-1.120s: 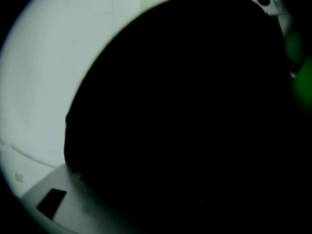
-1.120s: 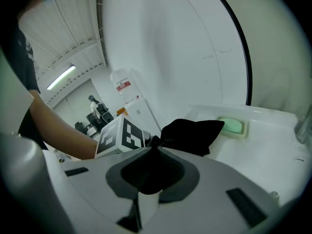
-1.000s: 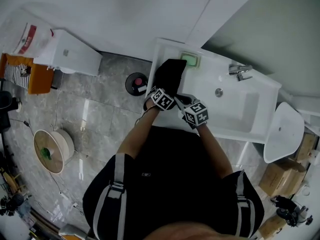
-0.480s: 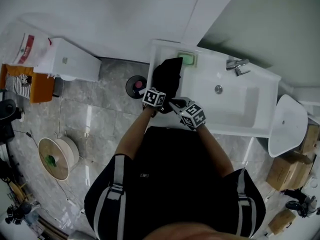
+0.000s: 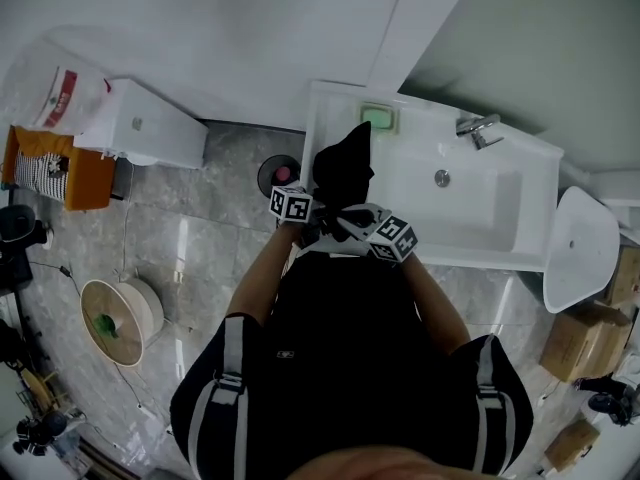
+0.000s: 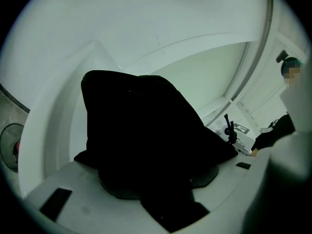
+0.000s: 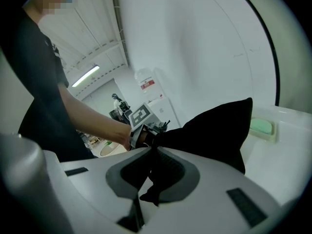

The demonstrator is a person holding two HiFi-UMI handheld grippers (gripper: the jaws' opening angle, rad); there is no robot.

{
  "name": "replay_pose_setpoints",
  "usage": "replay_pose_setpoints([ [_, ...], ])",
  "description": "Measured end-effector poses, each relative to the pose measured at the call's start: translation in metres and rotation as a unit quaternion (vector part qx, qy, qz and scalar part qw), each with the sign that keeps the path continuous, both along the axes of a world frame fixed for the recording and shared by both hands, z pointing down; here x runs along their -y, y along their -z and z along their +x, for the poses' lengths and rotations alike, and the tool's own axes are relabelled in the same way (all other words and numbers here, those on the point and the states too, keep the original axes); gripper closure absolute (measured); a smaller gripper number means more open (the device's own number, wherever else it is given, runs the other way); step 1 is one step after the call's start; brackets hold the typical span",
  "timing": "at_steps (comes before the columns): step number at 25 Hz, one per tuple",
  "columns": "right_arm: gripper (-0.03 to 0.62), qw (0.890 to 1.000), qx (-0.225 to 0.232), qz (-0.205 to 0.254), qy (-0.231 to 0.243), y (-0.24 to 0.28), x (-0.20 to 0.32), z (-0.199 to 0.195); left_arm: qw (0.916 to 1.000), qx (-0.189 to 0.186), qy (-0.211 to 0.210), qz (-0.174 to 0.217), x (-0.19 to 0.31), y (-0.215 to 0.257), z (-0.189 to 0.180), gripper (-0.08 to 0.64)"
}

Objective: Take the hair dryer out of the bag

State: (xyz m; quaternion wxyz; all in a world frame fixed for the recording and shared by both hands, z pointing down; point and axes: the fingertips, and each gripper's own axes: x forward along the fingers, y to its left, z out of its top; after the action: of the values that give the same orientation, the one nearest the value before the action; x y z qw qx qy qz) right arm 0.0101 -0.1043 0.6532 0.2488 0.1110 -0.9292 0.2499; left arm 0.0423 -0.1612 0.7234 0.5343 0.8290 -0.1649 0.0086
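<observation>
A black cloth bag [image 5: 340, 168] stands tipped up on the left end of the white sink counter [image 5: 325, 103], one corner pointing up. No hair dryer shows; the bag's inside is hidden. My left gripper [image 5: 316, 223] is at the bag's near end. In the left gripper view the bag [image 6: 141, 130] bulges wide between the jaws of my left gripper [image 6: 156, 189], which close on it. My right gripper [image 5: 348, 226] is shut on a fold of the bag's [image 7: 214, 126] near edge, with black cloth pinched at my right gripper [image 7: 148, 169].
A green soap bar [image 5: 378, 118] lies in a dish just behind the bag. The basin [image 5: 470, 208] and faucet [image 5: 478, 128] are to the right. A round dark object [image 5: 280, 173] sits on the floor left of the counter, beside a white unit [image 5: 150, 123].
The bag, lying flat a second ago, now stands tipped up to a point. Both grippers have drawn back toward the counter's front edge, and the left one has risen and rolled.
</observation>
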Motion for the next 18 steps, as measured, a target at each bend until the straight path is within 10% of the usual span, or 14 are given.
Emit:
replay_pose_setpoints([
  [12,0.403,0.987,0.138,-0.026,0.072,0.068,-0.042,-0.020,0.9941,-0.092,-0.024,0.052,-0.041,0.059,-0.040,0.347],
  [18,0.410,0.977,0.214,0.011,-0.010,0.119,0.007,0.005,0.9882,-0.126,-0.031,0.081,-0.056,0.089,-0.060,0.347],
])
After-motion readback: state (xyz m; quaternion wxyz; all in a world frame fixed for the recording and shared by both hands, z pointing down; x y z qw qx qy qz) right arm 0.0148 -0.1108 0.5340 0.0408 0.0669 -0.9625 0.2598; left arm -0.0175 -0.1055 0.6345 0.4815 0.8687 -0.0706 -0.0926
